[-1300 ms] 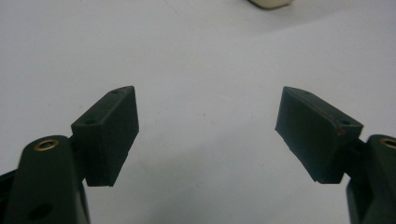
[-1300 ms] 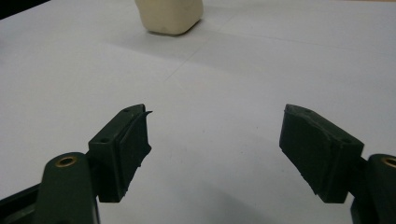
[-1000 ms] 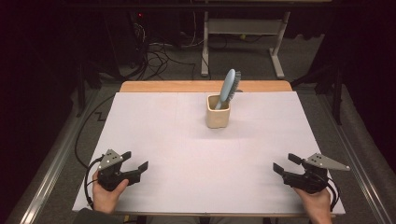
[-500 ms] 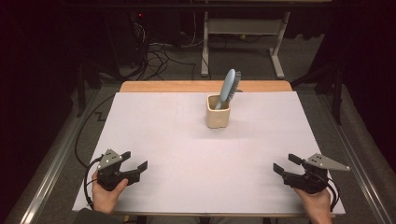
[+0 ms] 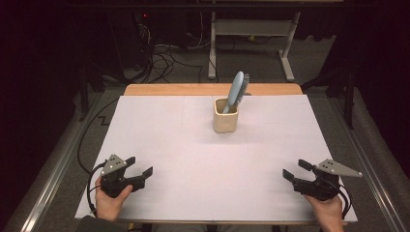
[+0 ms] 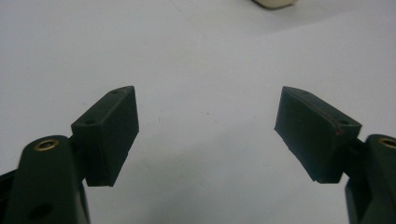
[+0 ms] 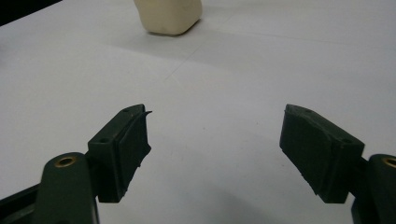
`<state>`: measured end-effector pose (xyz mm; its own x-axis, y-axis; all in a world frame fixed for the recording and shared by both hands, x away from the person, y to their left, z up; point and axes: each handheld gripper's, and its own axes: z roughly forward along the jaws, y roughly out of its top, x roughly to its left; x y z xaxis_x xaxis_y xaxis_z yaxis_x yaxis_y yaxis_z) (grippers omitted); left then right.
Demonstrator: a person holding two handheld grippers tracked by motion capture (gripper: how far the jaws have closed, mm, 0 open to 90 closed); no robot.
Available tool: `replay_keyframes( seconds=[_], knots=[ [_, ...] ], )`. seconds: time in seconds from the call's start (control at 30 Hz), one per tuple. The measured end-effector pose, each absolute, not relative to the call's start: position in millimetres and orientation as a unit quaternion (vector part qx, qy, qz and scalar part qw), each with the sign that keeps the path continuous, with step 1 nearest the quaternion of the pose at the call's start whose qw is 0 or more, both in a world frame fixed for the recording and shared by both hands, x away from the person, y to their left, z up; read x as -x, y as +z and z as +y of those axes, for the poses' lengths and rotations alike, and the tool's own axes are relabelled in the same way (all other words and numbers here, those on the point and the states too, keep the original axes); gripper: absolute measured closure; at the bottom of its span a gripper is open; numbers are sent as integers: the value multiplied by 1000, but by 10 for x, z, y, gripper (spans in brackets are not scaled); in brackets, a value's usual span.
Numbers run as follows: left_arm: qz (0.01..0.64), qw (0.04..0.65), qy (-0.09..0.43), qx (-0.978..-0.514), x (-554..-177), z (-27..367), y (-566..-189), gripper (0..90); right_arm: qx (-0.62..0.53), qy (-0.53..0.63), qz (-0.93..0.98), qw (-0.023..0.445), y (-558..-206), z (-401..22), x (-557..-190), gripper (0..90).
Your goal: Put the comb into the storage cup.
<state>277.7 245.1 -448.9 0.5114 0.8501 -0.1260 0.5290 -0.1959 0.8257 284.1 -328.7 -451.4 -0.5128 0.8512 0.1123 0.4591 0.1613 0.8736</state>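
Near desk (image 5: 193, 145) edge: left gripper (image 5: 141, 166) and right gripper (image 5: 291, 169) both gaping, empty. Hairbrush (image 5: 236, 91) leans in cream cup (image 5: 226, 116), far centre. Risk: sideways pull on brush tips light cup; off-centre pinch lets handle slip.

my claw pads (image 7: 322, 154) look like matt black rubber, brass rivets behind; table sheet (image 5: 193, 145) is smooth matt white, cup (image 5: 226, 116) looks matt cream, brush (image 5: 236, 91) glossy blue plastic
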Motion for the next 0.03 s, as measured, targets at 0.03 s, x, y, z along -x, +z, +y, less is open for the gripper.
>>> replay_keyframes(
  seconds=[0.03],
  knots=[
    [459,438,184,-751,-2778,2452,-4489,225,-447,468,733,209,-4515,-3286,-2842,244]
  ],
)
